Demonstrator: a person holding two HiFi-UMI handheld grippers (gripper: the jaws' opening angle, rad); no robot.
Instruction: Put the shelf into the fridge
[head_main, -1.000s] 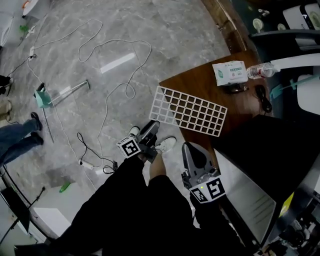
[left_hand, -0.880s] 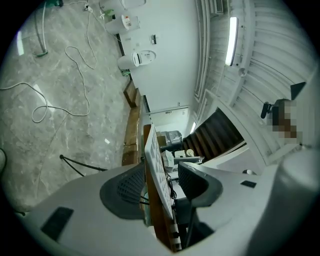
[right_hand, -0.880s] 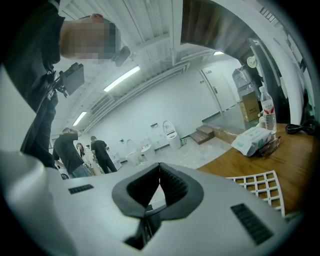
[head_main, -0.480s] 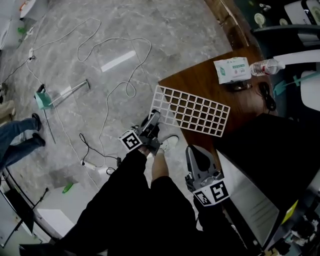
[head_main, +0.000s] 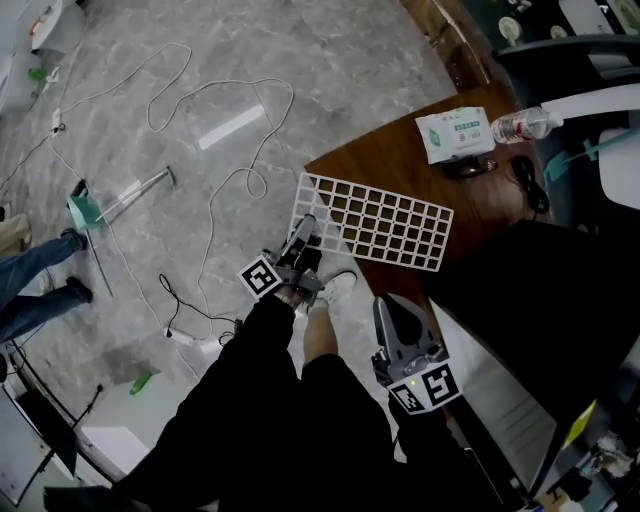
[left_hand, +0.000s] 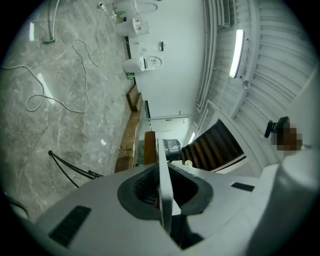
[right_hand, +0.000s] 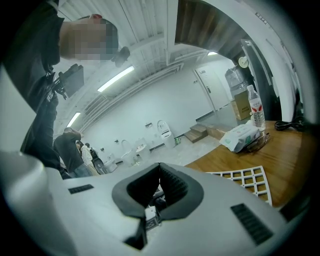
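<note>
The white grid shelf (head_main: 375, 222) lies flat on the brown table (head_main: 400, 160), with its near-left corner overhanging the table edge. My left gripper (head_main: 305, 230) is at that corner. Its jaws are closing, and in the left gripper view the shelf's thin edge (left_hand: 162, 165) stands between the pads and is pinched by them. My right gripper (head_main: 388, 305) hangs shut and empty below the shelf, in front of the dark box of the fridge (head_main: 520, 290). In the right gripper view the shelf (right_hand: 245, 177) shows at the right.
A pack of wipes (head_main: 452, 133), a water bottle (head_main: 520, 125) and a black cable (head_main: 528, 190) sit on the far part of the table. White cables (head_main: 215, 200) trail over the marble floor. Another person's legs (head_main: 40, 290) show at the left.
My left gripper has moved forward to the shelf's near-left corner and closed on its edge. The right gripper has stayed where it was, shut.
</note>
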